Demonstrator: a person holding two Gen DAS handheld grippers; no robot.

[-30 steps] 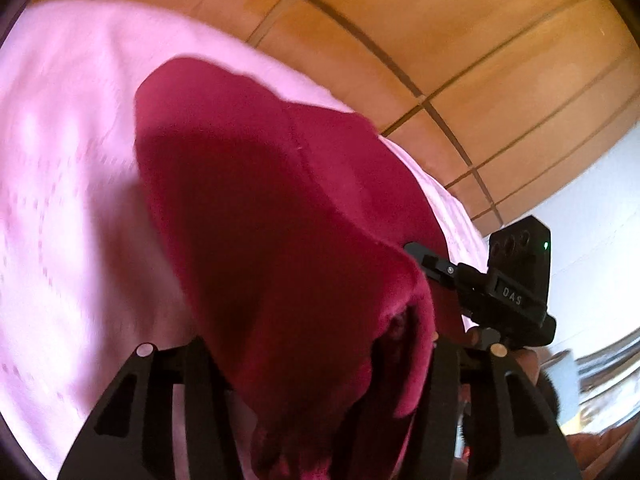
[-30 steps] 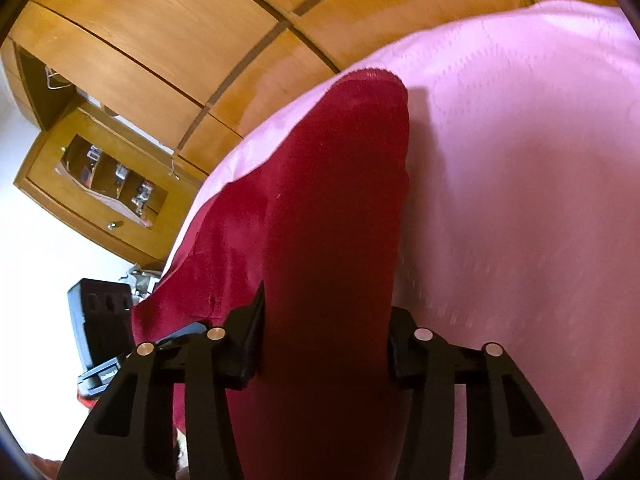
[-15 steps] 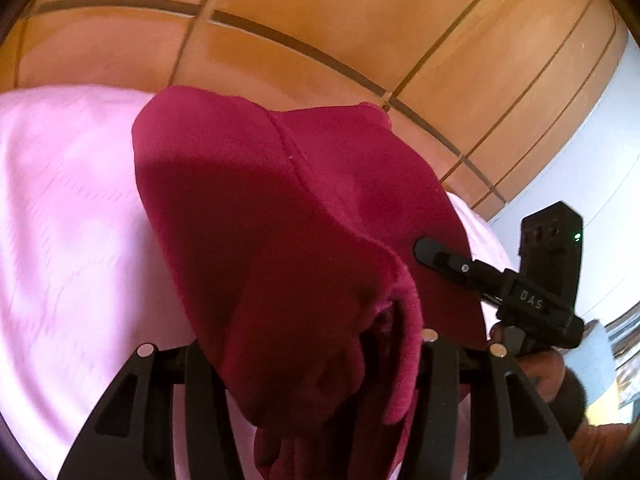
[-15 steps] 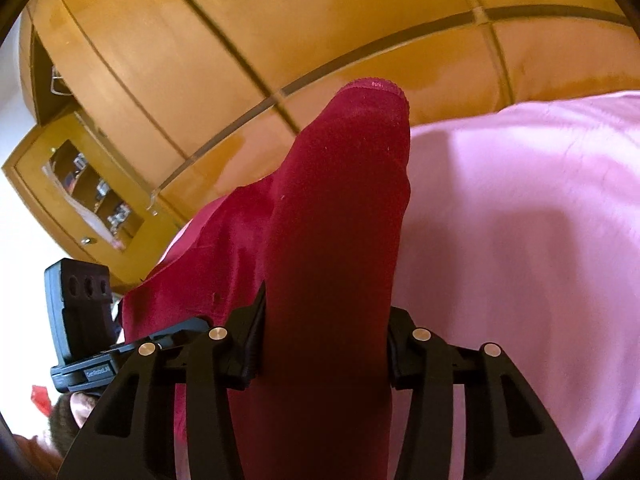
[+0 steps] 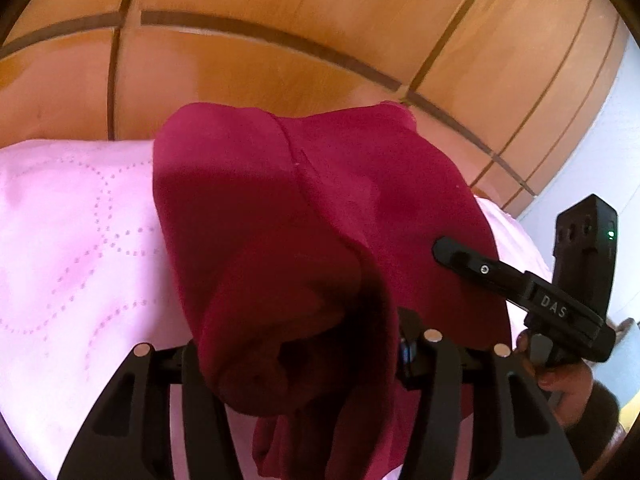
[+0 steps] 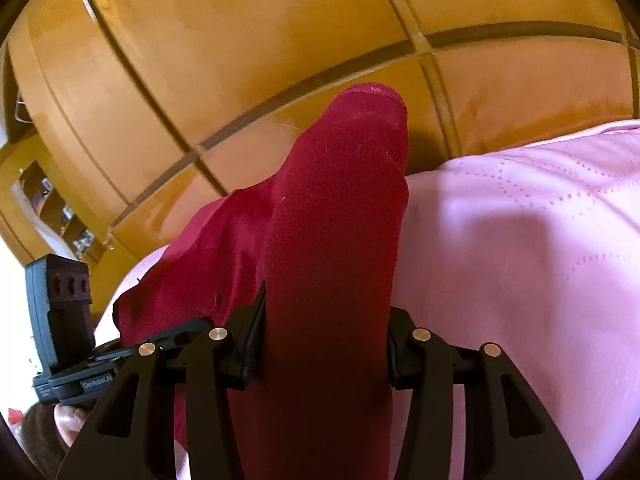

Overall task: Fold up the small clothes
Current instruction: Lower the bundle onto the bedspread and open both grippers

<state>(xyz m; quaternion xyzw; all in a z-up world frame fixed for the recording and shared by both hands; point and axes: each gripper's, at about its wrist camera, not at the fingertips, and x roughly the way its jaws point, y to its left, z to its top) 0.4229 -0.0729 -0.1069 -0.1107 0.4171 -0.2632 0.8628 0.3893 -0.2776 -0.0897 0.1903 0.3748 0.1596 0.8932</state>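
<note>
Between the jaws of the left gripper [image 5: 296,356] sits a bunched wad of the dark red garment [image 5: 304,216], clamped there. The right gripper [image 6: 324,344] likewise pinches a long flat band of the same garment [image 6: 340,216], which runs forward from its fingers to a stitched hem at the far end. Both tools grip cloth; neither is free.

The step in hand looks like a carry-over fold: the garment is lifted by one edge, its body hanging ahead of both tools above the pink quilted bedcover [image 5: 68,224]. Next, the held edge probably has to travel forward and down onto the cloth beyond, both tools level so the fold lands straight, and only then let go.

Both grippers tilt upward, looking along the cloth toward the wooden panelling [image 5: 280,40] beyond the bed. To the left tool's right the other gripper is seen from the side, the person's hand [image 5: 560,380] wrapped on its handle.
</note>
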